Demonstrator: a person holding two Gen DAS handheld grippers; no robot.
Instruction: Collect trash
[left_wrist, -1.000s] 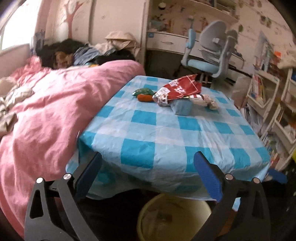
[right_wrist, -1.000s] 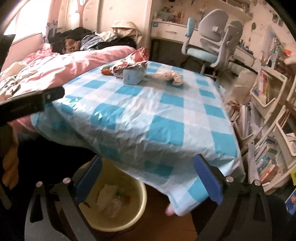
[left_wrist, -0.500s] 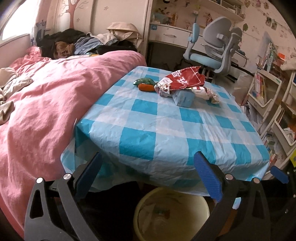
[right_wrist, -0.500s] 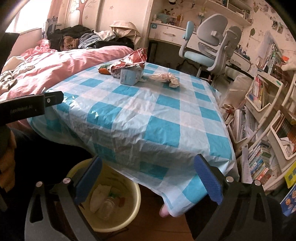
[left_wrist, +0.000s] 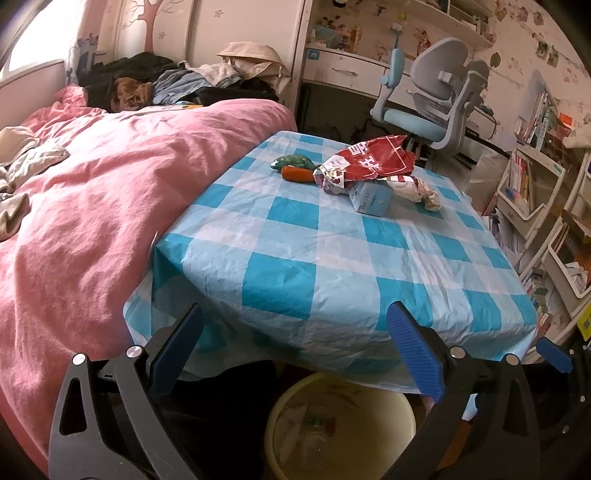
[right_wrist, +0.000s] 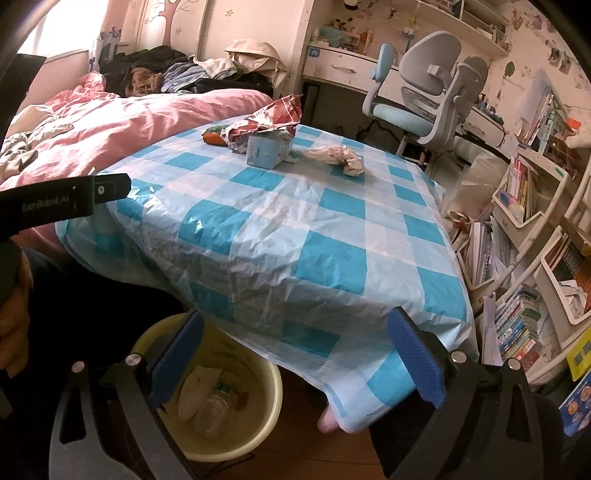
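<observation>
Trash lies at the far end of a blue-checked table (left_wrist: 332, 258): a red snack bag (left_wrist: 373, 158), a light blue carton (left_wrist: 369, 197), a crumpled wrapper (left_wrist: 417, 188), and an orange and a green item (left_wrist: 295, 168). The same bag (right_wrist: 273, 118), carton (right_wrist: 267, 149) and wrapper (right_wrist: 338, 157) show in the right wrist view. A yellow bin (left_wrist: 340, 424) stands under the near table edge, holding a bottle and paper (right_wrist: 207, 395). My left gripper (left_wrist: 295, 347) and right gripper (right_wrist: 295, 350) are both open and empty, short of the table.
A bed with a pink duvet (left_wrist: 92, 206) lies left of the table. A grey-blue desk chair (left_wrist: 432, 107) stands behind it. Bookshelves (right_wrist: 528, 229) and stacked books line the right side. The left gripper's body (right_wrist: 62, 203) crosses the right view's left edge.
Both grippers have risen and tilted up a little, so the table top and the trash on it show more fully. Both stay open and empty.
</observation>
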